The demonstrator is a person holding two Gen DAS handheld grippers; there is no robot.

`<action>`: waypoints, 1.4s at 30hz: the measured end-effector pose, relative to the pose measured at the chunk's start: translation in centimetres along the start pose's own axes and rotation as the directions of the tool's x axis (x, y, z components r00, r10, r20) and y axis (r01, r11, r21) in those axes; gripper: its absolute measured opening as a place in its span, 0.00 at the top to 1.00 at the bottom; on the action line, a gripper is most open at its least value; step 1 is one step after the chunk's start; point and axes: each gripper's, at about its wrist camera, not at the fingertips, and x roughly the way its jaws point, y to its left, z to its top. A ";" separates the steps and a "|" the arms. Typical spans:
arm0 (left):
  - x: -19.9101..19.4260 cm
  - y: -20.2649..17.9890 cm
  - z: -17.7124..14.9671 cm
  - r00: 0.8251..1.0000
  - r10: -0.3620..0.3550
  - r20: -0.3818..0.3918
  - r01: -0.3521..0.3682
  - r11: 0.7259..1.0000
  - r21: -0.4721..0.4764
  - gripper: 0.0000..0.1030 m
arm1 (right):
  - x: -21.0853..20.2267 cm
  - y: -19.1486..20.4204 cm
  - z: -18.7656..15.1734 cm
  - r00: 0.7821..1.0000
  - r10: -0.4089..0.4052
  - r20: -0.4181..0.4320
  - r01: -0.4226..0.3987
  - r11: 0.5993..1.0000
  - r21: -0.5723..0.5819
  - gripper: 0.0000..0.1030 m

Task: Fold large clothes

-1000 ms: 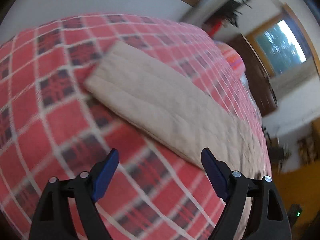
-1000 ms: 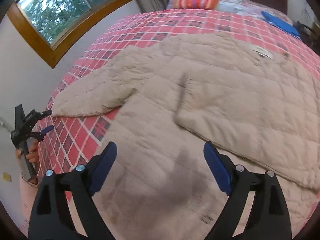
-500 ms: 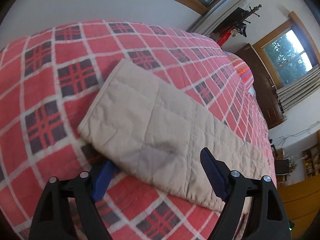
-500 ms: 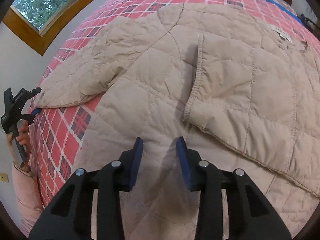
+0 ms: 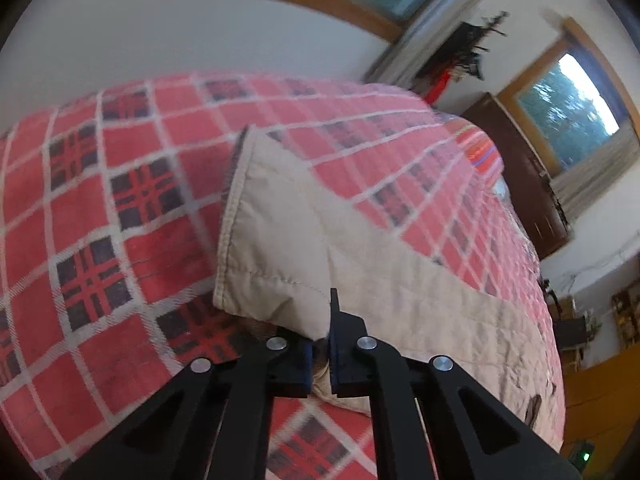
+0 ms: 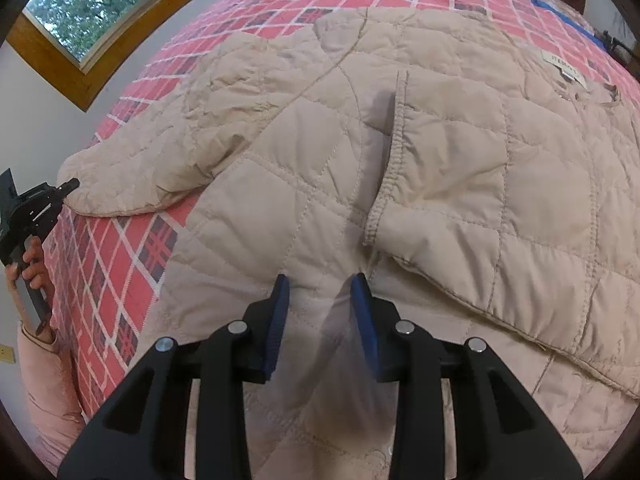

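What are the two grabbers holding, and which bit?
The left gripper pinches the beige jacket by its sleeve cuff. The right gripper holds nothing; its fingers are apart.

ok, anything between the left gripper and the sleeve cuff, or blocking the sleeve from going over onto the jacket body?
Nothing between them: the left gripper is shut on the sleeve at the cuff. The jacket lies flat on the plaid blanket, with nothing visible on it along the sleeve's path.

bare plaid bedspread (image 5: pixel 120 208) lies open left of the sleeve (image 5: pixel 288 240); the wall (image 5: pixel 120 40) closes off beyond
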 end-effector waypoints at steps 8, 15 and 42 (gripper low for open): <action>-1.8 -8.9 -1.7 0.995 -0.100 0.009 0.096 0.975 0.200 0.95 | -1.0 -0.9 -0.2 1.000 0.019 -0.001 -0.019 1.000 0.011 0.70; -1.5 -17.8 -6.5 0.982 -0.181 -0.060 0.189 0.896 0.401 0.96 | -3.5 -1.6 -0.4 0.999 0.030 0.038 -0.030 0.999 0.019 0.70; 3.7 -23.1 -15.3 0.871 -0.264 -0.415 0.446 0.779 0.441 0.50 | -4.0 -5.5 -0.7 0.999 0.006 0.035 -0.010 0.994 0.110 0.68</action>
